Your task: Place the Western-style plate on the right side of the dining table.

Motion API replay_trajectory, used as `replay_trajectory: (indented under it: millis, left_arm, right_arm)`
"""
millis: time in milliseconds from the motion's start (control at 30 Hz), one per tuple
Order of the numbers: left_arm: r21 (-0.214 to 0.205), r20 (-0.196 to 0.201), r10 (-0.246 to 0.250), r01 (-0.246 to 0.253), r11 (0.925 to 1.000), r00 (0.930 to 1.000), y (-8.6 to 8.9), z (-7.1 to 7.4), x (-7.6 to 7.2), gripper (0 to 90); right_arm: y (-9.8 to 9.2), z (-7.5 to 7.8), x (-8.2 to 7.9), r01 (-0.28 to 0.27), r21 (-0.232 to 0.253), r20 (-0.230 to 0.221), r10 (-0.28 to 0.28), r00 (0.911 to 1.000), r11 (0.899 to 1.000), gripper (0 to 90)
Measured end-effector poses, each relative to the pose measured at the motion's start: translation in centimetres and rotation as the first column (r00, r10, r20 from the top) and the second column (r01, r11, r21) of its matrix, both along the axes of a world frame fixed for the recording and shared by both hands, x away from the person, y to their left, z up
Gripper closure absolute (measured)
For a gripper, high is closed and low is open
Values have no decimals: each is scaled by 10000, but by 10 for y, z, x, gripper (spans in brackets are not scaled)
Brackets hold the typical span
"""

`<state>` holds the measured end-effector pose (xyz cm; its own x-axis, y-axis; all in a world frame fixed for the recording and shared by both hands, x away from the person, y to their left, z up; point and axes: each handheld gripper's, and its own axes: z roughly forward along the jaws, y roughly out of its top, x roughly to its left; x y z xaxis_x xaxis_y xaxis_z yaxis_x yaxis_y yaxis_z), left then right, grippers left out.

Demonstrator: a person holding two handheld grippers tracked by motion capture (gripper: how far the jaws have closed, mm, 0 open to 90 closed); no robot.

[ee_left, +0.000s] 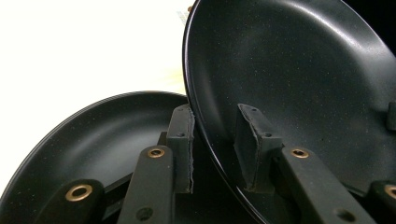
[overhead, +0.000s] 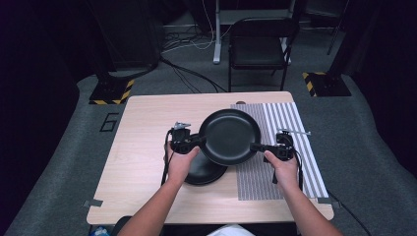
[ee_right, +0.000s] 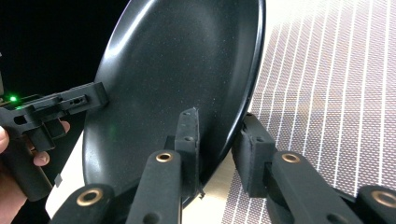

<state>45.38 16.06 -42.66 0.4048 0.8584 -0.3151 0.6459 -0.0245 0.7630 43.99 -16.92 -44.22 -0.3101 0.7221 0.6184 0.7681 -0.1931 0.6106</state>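
The upper plate [overhead: 229, 136] hides most of the lower plate [overhead: 204, 172]; the left gripper view crops both rims.

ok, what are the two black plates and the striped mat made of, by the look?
Upper plate, clamped at its rim by both grippers: probably matte-glazed ceramic or melamine; fine pale speckle and a soft sheen, hard to tell which. Lower plate on the table: same dark speckled finish with fine ridges at the rim. Striped mat: looks like woven vinyl or fabric mesh; an open grey weave with white lines.
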Motion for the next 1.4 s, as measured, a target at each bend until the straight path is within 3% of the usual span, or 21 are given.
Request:
replay_trajectory:
  millis: [1400]
  left_arm:
    - [-90, 43, -585, 585, 9982, 9983, -26, 3, 11, 680]
  right_arm:
    - [-24, 4, -13, 635, 145, 120, -637, 9979, 9979, 724]
